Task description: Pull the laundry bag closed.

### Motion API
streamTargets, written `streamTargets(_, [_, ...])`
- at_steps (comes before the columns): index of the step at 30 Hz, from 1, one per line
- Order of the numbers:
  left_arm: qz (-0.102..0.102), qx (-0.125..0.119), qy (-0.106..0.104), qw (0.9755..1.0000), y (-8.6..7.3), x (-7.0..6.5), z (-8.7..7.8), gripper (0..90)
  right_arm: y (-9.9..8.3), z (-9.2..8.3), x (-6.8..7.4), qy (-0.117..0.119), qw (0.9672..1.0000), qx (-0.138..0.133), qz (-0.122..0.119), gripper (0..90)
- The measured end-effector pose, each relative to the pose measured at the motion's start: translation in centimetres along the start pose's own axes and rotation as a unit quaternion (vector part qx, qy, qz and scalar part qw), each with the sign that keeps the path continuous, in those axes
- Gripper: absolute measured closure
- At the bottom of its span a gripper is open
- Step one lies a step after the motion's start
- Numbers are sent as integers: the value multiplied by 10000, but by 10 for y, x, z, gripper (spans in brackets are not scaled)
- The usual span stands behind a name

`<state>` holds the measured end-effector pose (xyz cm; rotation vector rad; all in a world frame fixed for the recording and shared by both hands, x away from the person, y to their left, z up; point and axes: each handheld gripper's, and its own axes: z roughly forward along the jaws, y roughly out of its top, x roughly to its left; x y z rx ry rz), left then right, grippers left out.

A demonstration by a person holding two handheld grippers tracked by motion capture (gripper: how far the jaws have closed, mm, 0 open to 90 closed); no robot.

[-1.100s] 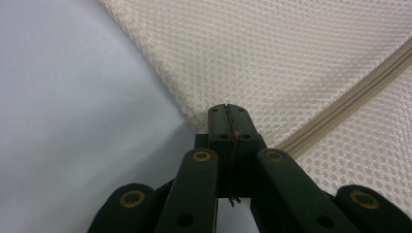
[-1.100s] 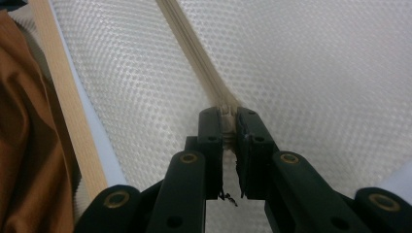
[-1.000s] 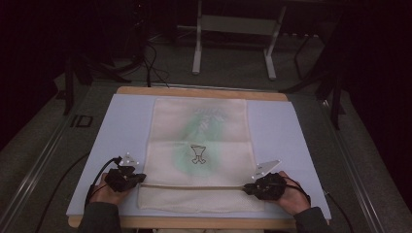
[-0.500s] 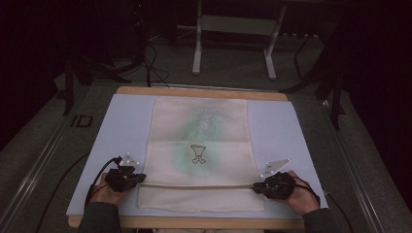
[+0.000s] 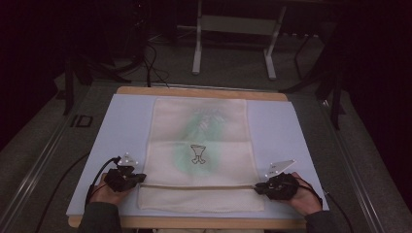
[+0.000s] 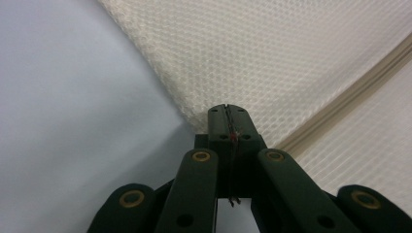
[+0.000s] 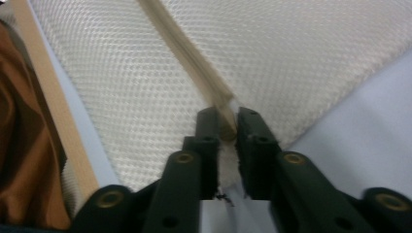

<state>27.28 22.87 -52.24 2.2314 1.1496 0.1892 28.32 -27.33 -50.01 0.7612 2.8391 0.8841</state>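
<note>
- One printed cup-like mark (image 5: 197, 153) sits mid-cloth (image 5: 200, 127); no readable writing, possibly too small.
- Cloth lies flat on the mat (image 5: 121, 126).
- Left gripper (image 5: 141, 177) pinches the cloth's edge, jaws closed.
- Right gripper (image 5: 256, 188) has just been opening; the fold ridge (image 7: 194, 63) lies between its jaws.

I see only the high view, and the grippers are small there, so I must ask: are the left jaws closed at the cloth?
Observer: Yes. The left gripper has its jaws pressed together at the edge of the mesh cloth. I cannot tell whether they pinch it.
Operator: And the right one?
Observer: The jaws of the right gripper have just been opening. The end of the cream band lies between them, with a gap showing.
</note>
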Motion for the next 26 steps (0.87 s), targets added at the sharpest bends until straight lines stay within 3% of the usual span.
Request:
streamTargets(3, [-121, -97, -174, 9997, -2, 3, 0, 865, -3, 0, -2, -29, 9999, 87, 42, 660])
streamTargets(9, [29, -102, -217, 9997, -1, 2, -1, 848, -11, -11, -9, -150, 9988, -324, 321, 593])
streamTargets(14, [51, -202, -141, 9997, 0, 2, -3, 834, -13, -10, -14, -294, 9973, -502, 453, 566])
streamTargets(18, [37, -448, 44, 9990, 2, 5, -6, 810, -16, -9, -18, -456, 9948, -635, 656, 548])
streamTargets(22, [-35, -649, 290, 9975, 3, 9, -9, 779, -21, -11, -25, -735, 9890, -886, 929, 555])
streamTargets(26, [-190, -823, 668, 9942, 2, 15, -10, 688, -31, -12, -34, -1205, 9793, -1047, 1243, 557])
